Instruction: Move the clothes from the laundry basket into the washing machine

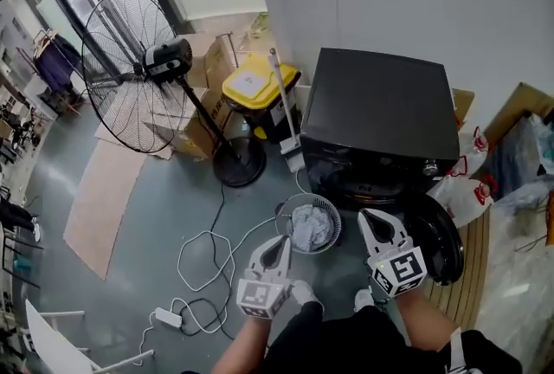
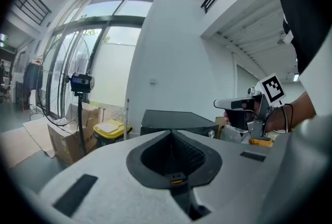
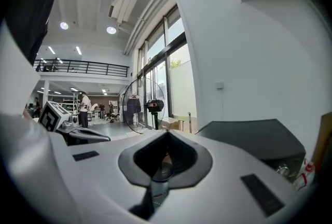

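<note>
My left tongs (image 1: 283, 241) and right tongs (image 1: 366, 215) are both closed with nothing between them. They sit either side of the laundry basket (image 1: 334, 213), with clothes (image 1: 310, 228) inside.

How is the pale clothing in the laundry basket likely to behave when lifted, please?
The clothing lies crumpled, so it is probably floppy and would drape from a pinch. It looks thin, so likely light. The laundry basket might shift if it snags.
</note>
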`<state>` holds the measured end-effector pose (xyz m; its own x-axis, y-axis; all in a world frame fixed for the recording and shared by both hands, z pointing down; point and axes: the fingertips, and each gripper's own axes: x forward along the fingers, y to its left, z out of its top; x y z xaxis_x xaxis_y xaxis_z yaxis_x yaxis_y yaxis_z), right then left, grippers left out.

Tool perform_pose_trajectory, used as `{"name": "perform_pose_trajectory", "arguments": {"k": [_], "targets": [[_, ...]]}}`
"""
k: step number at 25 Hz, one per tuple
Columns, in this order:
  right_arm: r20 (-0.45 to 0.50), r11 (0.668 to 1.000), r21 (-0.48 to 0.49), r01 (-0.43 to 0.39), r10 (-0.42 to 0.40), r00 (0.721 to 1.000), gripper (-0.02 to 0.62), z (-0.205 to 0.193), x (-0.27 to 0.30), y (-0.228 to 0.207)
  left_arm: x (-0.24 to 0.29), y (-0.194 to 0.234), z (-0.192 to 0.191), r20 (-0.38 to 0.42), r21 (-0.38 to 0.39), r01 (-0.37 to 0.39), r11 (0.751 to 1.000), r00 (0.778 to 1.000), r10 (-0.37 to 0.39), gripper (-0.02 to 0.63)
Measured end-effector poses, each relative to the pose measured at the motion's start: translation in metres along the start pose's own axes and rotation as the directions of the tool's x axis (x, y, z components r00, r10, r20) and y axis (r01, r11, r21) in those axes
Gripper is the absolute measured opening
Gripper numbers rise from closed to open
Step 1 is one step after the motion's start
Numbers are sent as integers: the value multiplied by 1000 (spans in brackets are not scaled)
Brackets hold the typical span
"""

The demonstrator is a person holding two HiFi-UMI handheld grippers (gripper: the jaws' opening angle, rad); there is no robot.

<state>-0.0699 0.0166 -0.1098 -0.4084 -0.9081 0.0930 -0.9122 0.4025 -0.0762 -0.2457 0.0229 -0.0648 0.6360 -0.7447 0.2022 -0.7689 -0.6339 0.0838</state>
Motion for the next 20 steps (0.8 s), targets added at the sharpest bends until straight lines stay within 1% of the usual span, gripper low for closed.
{"name": "perform_pose_trajectory", "arguments": {"k": [3,7,10,14,17,20], "targets": [[5,999,7,54,-54,999,8,-3,13,-1,12,20,-4,-16,22,48,999,999,-48,8],[-1,995,15,94,-94,996,8,-17,23,-8,32,34,-17,-50,45,84,995,995,-82,8],[-17,993,29,114,-114,993,8,-32,21,-14,46,35,-28,-82,52,108,993,991,-103,7],[-44,992,37,118,-116,992,8,-53,20,-29,71,30,-44,-115,46,125,991,986,-119,8],[-62,992,40,123,-120,991,8,-78,22,-46,95,25,-66,-141,70,149,986,980,-138,7],[-89,993,41,114,-110,990,8,-119,28,-59,116,26,-107,-177,89,157,984,974,-140,8]]}}
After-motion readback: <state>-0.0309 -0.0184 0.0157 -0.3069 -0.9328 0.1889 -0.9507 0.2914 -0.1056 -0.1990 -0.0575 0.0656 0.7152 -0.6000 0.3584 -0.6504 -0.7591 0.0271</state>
